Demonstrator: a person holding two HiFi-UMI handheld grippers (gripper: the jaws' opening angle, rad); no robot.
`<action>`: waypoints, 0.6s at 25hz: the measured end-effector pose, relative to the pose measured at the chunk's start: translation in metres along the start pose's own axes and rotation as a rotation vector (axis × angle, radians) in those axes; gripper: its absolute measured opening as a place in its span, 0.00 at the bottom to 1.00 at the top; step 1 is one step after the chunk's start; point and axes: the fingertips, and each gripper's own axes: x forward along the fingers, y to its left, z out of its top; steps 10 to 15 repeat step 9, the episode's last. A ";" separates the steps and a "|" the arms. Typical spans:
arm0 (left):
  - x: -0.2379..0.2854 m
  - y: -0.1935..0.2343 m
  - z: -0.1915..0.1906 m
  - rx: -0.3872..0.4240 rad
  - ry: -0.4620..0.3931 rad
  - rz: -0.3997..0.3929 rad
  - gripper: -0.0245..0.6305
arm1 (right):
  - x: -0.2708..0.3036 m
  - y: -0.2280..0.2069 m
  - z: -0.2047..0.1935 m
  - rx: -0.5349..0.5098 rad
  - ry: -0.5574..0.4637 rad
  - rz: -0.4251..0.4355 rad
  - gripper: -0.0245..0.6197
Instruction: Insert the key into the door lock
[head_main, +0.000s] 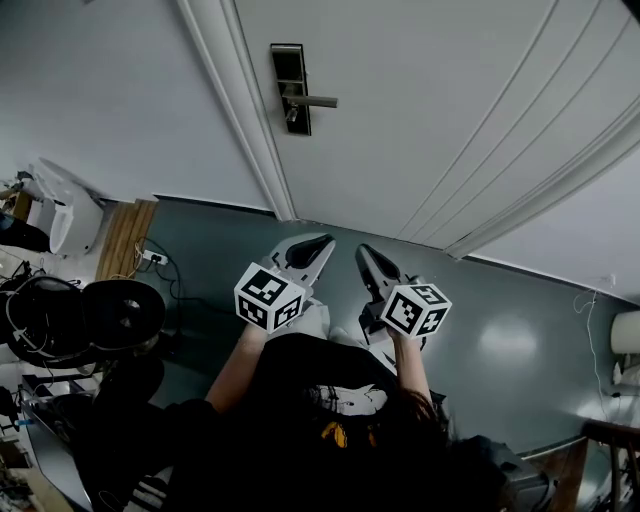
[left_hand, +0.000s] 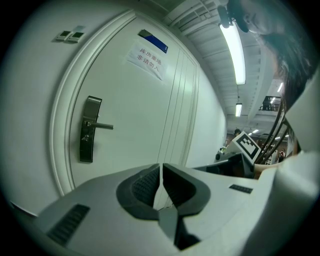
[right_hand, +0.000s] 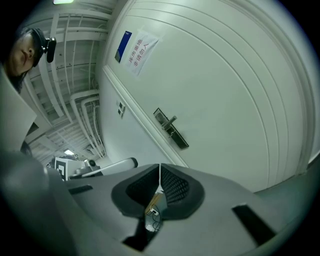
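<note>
Brass-coloured key (right_hand: 152, 202) sits low btw. the jaws of the right gripper (right_hand: 160, 172), which are closed on it, well apart from the door lock (right_hand: 171, 129). Left gripper (left_hand: 161, 175) has jaws pressed together w/ nothing in them. Both grippers point at the white door (head_main: 430, 110), side by side.

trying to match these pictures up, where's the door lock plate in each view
Head view: lock plate, top centre on the door.
Left gripper view: lock plate left of centre, up-left of the shut left gripper.
Right gripper view: lock plate centre, tilted, above the right gripper holding the key.
Shared landmark: the door frame moulding runs beside the plate in all three.
</note>
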 end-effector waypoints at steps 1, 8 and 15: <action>0.000 -0.001 0.000 0.001 0.001 -0.001 0.07 | -0.001 0.000 0.000 0.001 0.000 0.002 0.05; 0.001 -0.011 -0.002 0.007 0.005 -0.007 0.07 | -0.008 0.001 0.000 0.004 -0.006 0.012 0.05; 0.001 -0.012 -0.002 0.008 0.006 -0.008 0.07 | -0.008 0.000 0.000 0.006 -0.008 0.012 0.05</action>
